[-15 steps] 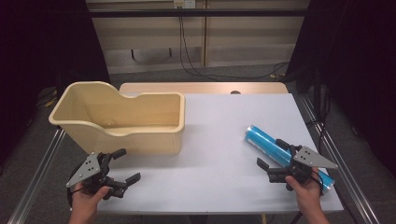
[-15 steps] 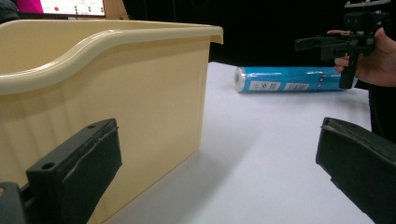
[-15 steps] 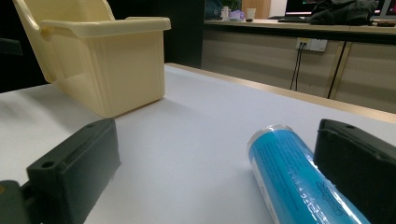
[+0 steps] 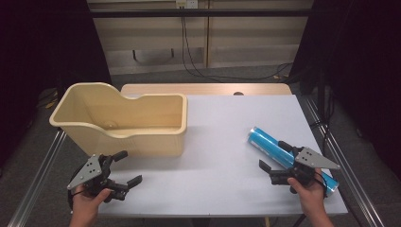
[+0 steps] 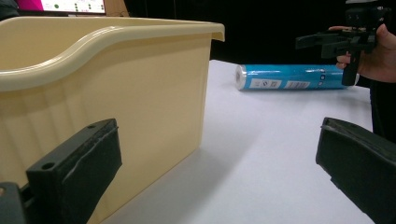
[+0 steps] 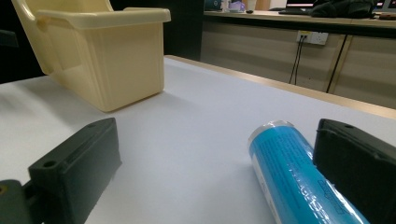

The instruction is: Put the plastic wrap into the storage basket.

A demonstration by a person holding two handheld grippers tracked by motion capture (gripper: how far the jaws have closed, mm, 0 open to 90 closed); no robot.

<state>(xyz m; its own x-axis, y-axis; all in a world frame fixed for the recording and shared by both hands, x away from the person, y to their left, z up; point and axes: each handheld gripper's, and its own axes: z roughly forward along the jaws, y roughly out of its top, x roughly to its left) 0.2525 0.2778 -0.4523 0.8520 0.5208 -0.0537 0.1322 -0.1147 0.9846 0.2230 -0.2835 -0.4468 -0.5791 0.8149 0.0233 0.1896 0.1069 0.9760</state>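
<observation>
A cream plastic bin [image 4: 118,120] stands on the white table [image 4: 222,142], and its hollow holds nothing. Its walls are smooth and slightly glossy, with a rolled rim that rises in a curve to a taller back at one end and drops to a lower, squared end at the other. Seen from the left gripper view, the bin [image 5: 102,93] has a flat side and a rounded lip that overhangs its corner.

Well to the right of the bin lies a blue roll [image 4: 288,156], a long cylinder wrapped in shiny, crinkled film with small printed labels and a pale round end face; it rests on its side on the table, its pale end turned towards the bin.

The right gripper [image 4: 276,161] sits at the roll's end farther from the bin, jaws spread wide; one black jaw is just beside the roll [image 6: 299,182] and the other well clear of it, so it grips nothing. The left gripper [image 4: 126,168] hovers just in front of the bin's lower end, jaws also wide apart and holding nothing. The jaw pads are matt black with a rough rubbery face.
</observation>
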